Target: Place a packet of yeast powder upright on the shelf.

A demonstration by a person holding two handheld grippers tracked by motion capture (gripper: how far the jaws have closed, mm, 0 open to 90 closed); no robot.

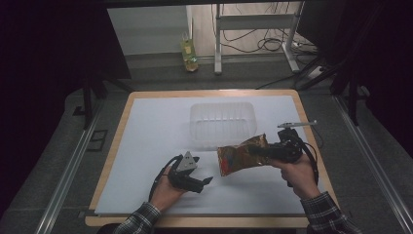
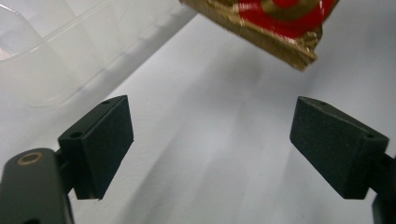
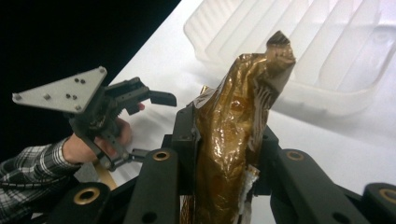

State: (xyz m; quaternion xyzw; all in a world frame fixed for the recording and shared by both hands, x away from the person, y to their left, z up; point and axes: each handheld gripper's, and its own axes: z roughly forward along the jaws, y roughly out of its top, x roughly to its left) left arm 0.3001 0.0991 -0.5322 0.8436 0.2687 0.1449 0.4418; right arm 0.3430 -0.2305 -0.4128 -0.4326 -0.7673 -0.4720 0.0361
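A crinkled gold and red snack bag (image 1: 241,154) hangs above the white table sheet, pinched at its right end by my right gripper (image 1: 259,151). In the right gripper view the bag (image 3: 236,126) stands squeezed between the two black jaws. My left gripper (image 1: 207,183) rests low at the front left of the bag, apart from it. Its jaws stand wide open in the left gripper view (image 2: 210,149) with bare sheet between them, and the bag's corner (image 2: 280,32) hangs beyond them. A clear plastic tray (image 1: 223,122) sits just behind the bag.
The white sheet (image 1: 146,146) covers a wooden table (image 1: 113,151). The tray's ribbed wall (image 3: 327,56) is close behind the bag and appears again (image 2: 51,51) to the left of my left jaws. Beyond the table a bottle (image 1: 189,53) stands on the floor near a metal frame.
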